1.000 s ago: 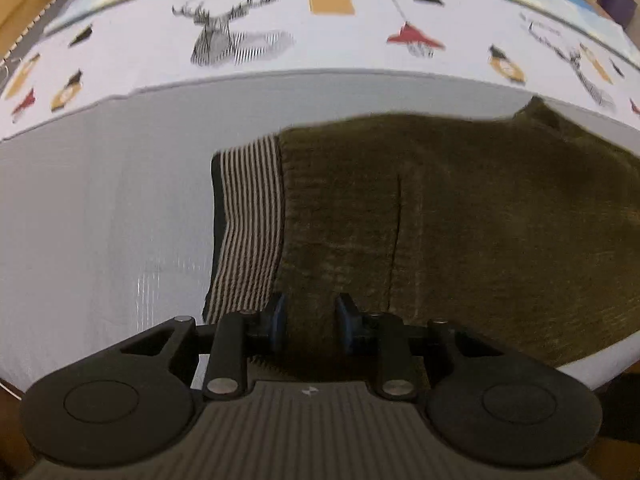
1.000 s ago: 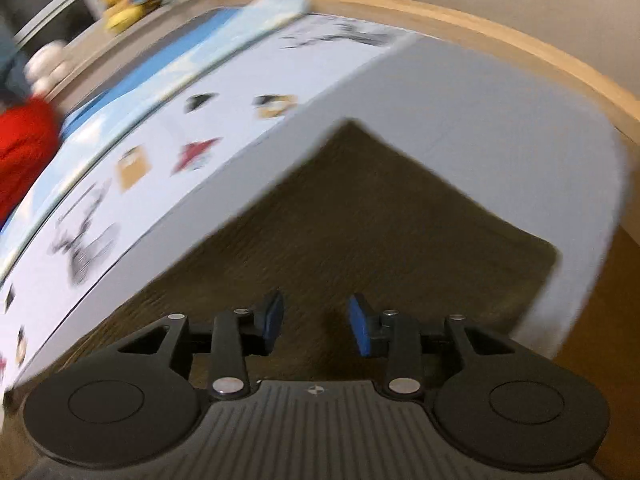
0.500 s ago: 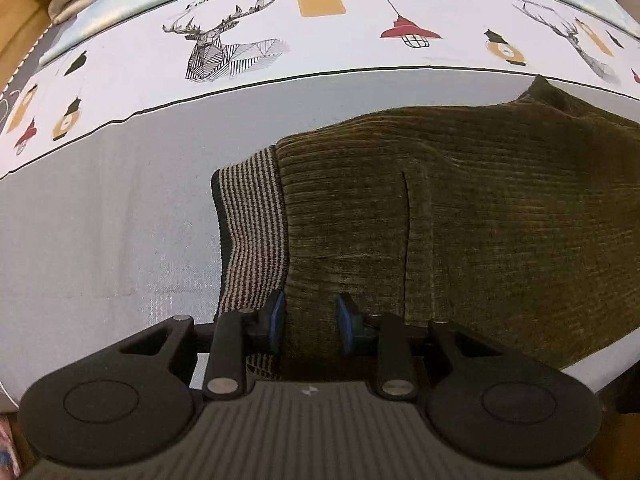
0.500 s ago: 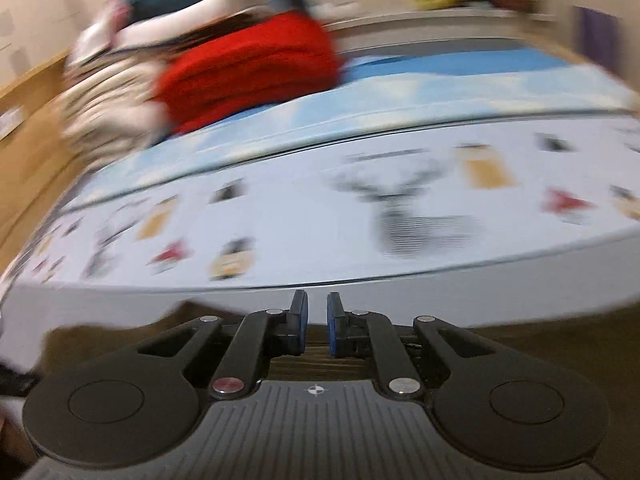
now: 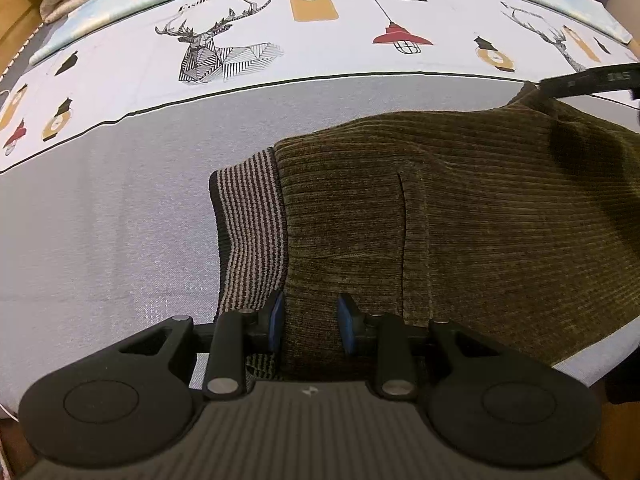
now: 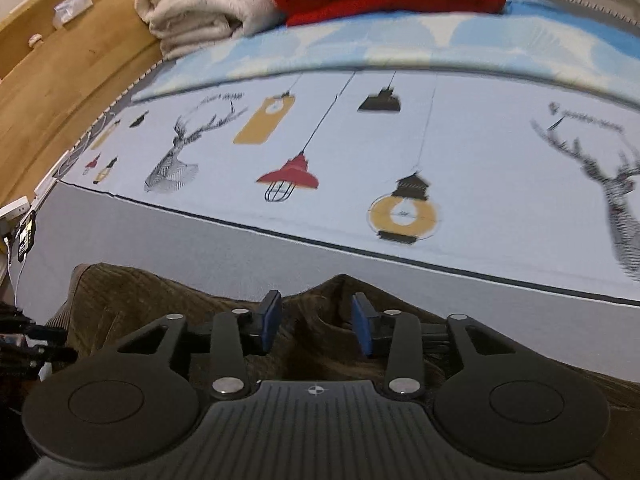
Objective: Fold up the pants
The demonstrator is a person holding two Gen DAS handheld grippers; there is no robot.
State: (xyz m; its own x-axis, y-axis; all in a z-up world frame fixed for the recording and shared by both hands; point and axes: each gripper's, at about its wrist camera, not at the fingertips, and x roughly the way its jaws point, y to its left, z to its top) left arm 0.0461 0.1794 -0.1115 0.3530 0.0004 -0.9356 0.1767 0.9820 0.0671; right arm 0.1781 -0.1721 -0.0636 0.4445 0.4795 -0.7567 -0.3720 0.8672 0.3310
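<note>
Olive corduroy pants (image 5: 460, 216) lengthwise left-right, striped waistband (image 5: 250, 232) leftward, bunched between left hand-held gripper (image 5: 310, 322); right hand-held gripper (image 6: 316, 324) opening.

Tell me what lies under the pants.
The pants lie on a grey sheet, which shows all around them. Beyond is a printed cloth with deer and lamps. What sits directly beneath the pants is covered.

left gripper (image 5: 310, 322) points steeply down, its blue pads (image 5: 275, 322) parted a little with a fold of the pants (image 5: 460, 220) bunched between them, pads look pressed on it. right gripper (image 6: 316, 320) is angled lower-forward, jaws opening, cloth peak sitting loose between them.
</note>
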